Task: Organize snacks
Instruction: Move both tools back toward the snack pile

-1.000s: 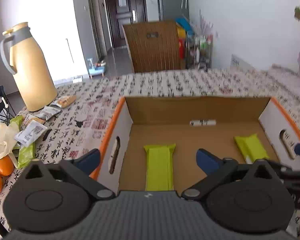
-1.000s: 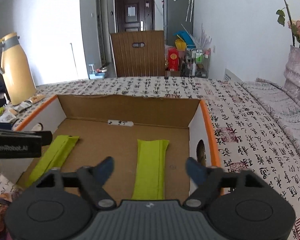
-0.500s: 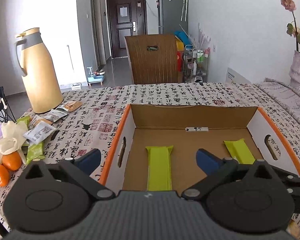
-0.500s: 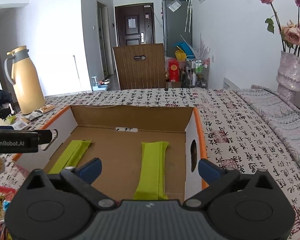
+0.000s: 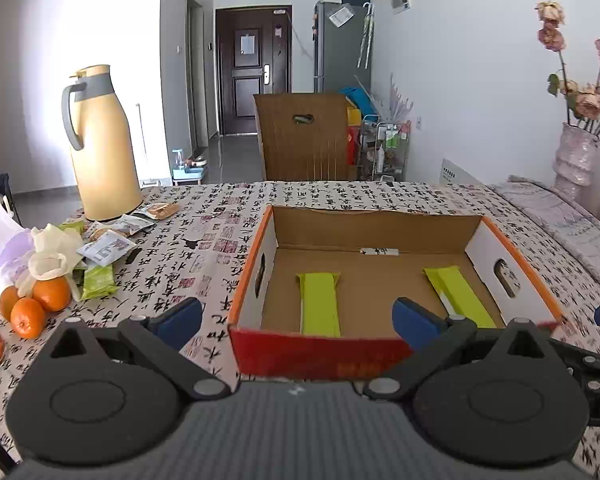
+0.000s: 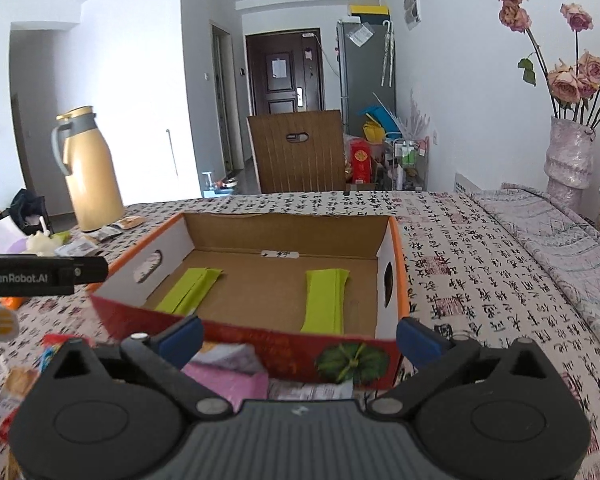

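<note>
Both my tools held open before the cardboard box

My left tool (image 5: 296, 318) and right tool (image 6: 298, 334) hang with fingers spread wide, gripping nothing, just short of the box (image 5: 380, 222) on the tabletop (image 5: 204, 240). Two green snack bars lie flat inside, apart: one to the left (image 5: 319, 304), one to the right (image 5: 458, 294). More snack packets (image 5: 104, 248) sit loose near the yellow jug (image 5: 100, 148) and oranges (image 5: 36, 304), and some lie under my right tool (image 6: 228, 372).
</note>
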Demonstrator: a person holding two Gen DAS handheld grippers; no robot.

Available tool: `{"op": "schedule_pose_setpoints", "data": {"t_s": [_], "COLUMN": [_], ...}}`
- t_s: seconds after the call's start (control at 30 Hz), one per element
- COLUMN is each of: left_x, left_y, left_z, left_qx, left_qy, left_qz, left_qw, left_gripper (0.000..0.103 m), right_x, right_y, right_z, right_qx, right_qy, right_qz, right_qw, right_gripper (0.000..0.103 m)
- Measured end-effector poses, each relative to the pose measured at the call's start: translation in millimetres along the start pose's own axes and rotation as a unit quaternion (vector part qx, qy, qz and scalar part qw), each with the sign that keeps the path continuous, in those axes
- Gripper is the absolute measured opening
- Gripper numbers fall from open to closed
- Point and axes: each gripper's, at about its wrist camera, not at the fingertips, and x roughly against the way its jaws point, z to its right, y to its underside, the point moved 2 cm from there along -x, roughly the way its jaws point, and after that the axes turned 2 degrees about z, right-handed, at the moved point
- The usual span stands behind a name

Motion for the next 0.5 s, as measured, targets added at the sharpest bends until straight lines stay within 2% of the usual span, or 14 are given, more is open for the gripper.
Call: {"op": "schedule_pose_setpoints", "data": {"t_s": [0.3, 0.5], "left_x": [46.8, 66.9], "left_y": [29.8, 57.8], "left_z": [-2.3, -8.4], "left_qx": [0.002, 0.016], "left_qy": [0.025, 0.032], "left_qz": [0.019, 0.011], "left_qw": [0.9995, 0.9993], "left_gripper": [0.103, 0.103], "right_x": [39.2, 58.6], "right_y": [34.2, 56.0], "right_z": [-9.2, -5.3], "right_qx": [0.019, 0.008], "right_qy": [-0.006, -0.002], "right_qz": [-0.001, -0.005], "right_qw": [1.000, 1.000], "right_gripper": [0.103, 0.103]}}
